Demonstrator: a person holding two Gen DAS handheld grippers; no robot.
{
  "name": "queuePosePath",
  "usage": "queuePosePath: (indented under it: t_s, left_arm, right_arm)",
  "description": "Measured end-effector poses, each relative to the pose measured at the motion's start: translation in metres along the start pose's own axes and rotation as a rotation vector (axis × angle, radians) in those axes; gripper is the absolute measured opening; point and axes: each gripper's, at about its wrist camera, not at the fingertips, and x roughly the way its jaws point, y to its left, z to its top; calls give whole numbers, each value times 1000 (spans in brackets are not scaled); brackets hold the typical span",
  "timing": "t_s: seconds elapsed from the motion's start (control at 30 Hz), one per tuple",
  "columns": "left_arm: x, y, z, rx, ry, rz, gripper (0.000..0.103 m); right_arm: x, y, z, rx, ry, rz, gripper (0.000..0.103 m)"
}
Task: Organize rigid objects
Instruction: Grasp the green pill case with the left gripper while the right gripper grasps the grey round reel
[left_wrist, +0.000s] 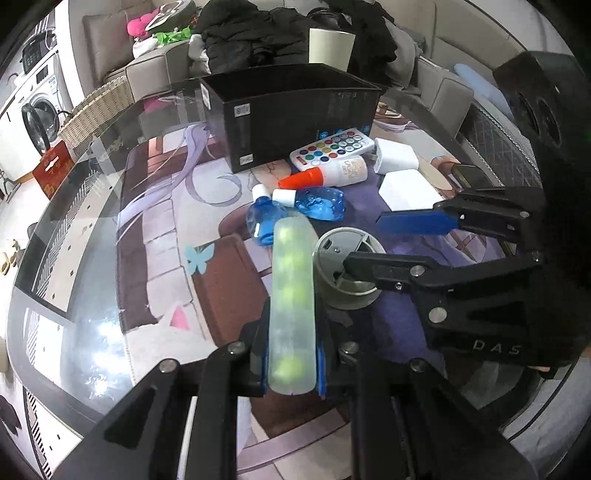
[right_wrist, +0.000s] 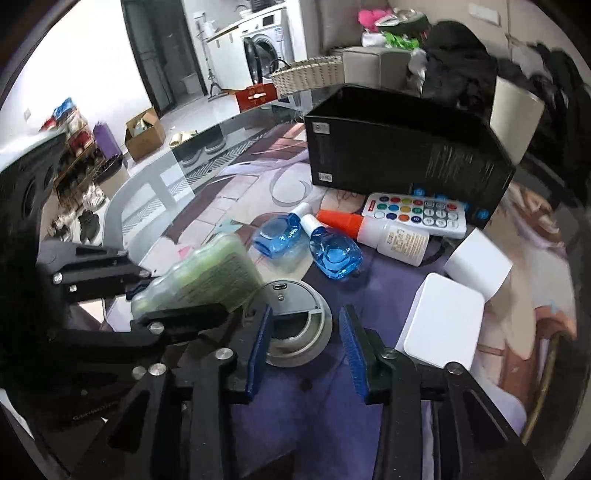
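A flat translucent green case (left_wrist: 291, 306) stands on end between the blue pads of my left gripper (left_wrist: 291, 354), which is shut on it; the right wrist view shows the same case (right_wrist: 207, 273) in the left gripper (right_wrist: 181, 291). A round grey device (left_wrist: 343, 254) with a port on top sits on the mat. My right gripper (right_wrist: 304, 314) straddles this grey device (right_wrist: 295, 321). The left pad is at its edge and a thin gap shows at the right pad. In the left wrist view the right gripper (left_wrist: 362, 242) reaches in from the right.
An open black box (left_wrist: 291, 107) stands behind. In front of it lie a remote (left_wrist: 332, 147), an orange-capped white bottle (left_wrist: 332, 173), two blue bottles (left_wrist: 317, 201), two white boxes (left_wrist: 406, 190) and a phone (left_wrist: 472, 175). A wicker basket (left_wrist: 99, 107) sits at the glass table's far left edge.
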Motion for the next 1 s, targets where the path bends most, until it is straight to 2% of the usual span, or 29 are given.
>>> queuePosePath:
  t_s: [0.1,0.17,0.3,0.43,0.57,0.6,0.7,0.73,0.77,0.93,1.0]
  left_arm:
    - [0,5,-1,-15,7,0,15]
    - [0,8,-2,-25,8,5,15]
    - [-2,11,-4,-28,7,15,15]
    - [-4,18,-6,-42,6,18,15]
    - [-6,23,-9,-46,4,28,15]
    - [-6,23,-9,-45,3,29,15]
    - [-7,24,-10,-46,4,27,15]
    - [-7,25,-11,-49,5,24,15]
    - [-7,25,-10,-52,7,21,15]
    - [-7,26,-10,-58,8,21,15]
    - [-6,24,-9,-55,8,21,15]
  right_arm:
    - [1,0,3,15,14,8,45]
    - [0,-4,4,65,8,65,47]
    - [5,1,4,47,16,54,48]
    - [9,7,7,36,17,55,54]
    - [14,15,6,0,11,25,69]
    - [19,16,6,-6,37,7,69]
    - [23,26,3,-69,25,-44,65]
    - [23,28,2,-81,22,-47,56]
    - [24,29,2,-85,18,-40,54]
    - [24,22,8,-26,46,13,55]
    - [25,22,7,-38,44,-3,55]
